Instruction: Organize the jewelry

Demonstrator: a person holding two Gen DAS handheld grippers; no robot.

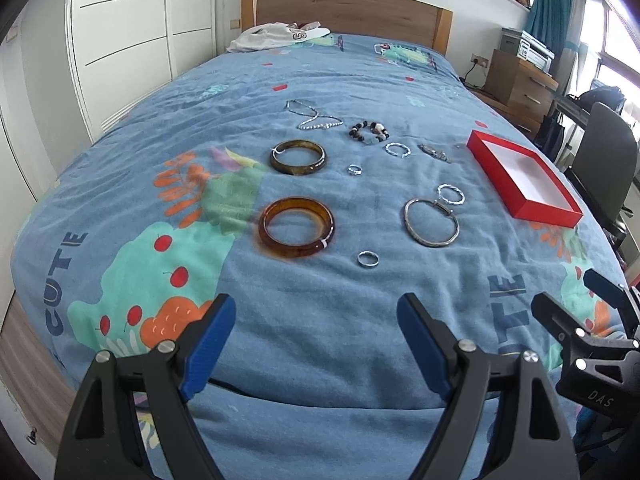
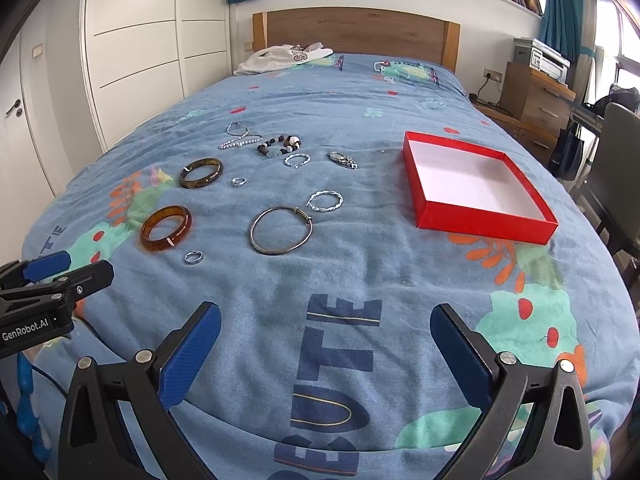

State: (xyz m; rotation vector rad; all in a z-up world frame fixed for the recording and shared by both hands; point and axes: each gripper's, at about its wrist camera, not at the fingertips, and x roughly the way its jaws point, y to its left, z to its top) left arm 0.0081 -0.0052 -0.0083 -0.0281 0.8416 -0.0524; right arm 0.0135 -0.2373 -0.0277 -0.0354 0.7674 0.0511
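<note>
Jewelry lies spread on a blue bedspread. An amber bangle, a dark brown bangle, a large silver bangle, small silver rings, a twisted silver ring, a bead bracelet and a silver chain lie apart. An empty red box with a white inside sits to the right. My left gripper is open and empty near the bed's front edge. My right gripper is open and empty, right of the left one.
White clothing lies by the wooden headboard. White wardrobe doors stand at the left. A wooden dresser with a printer and a grey chair stand at the right of the bed.
</note>
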